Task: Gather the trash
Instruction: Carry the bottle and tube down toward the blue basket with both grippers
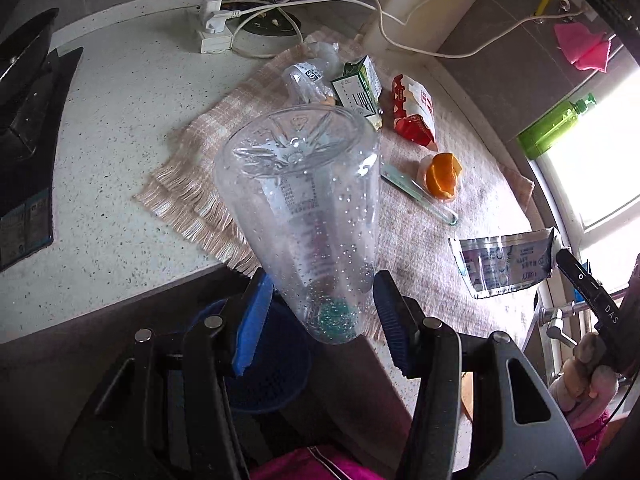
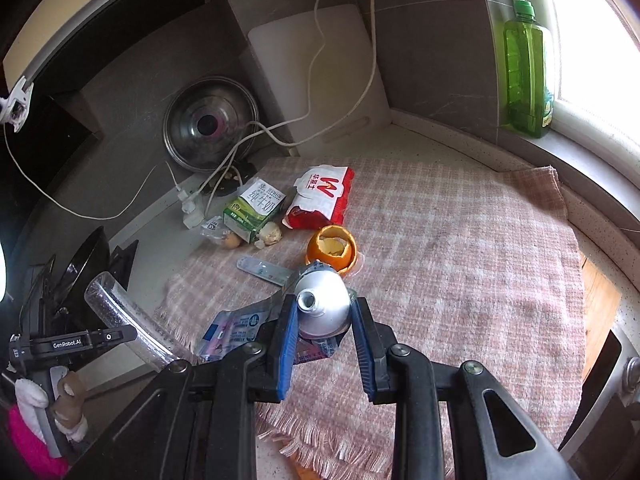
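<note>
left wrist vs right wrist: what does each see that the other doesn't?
Left wrist only: the blue basket below the counter edge, under the left gripper, whose fingers flank the neck of the clear plastic bottle; also the bottle's base end-on.

Right wrist only: the open nozzle of the toothpaste tube between the right gripper fingers, and the hollow inside of the orange peel.

Both: the checked cloth, milk carton, red-and-white wrapper, pot lid, green soap bottle, and each other's held item.
</note>
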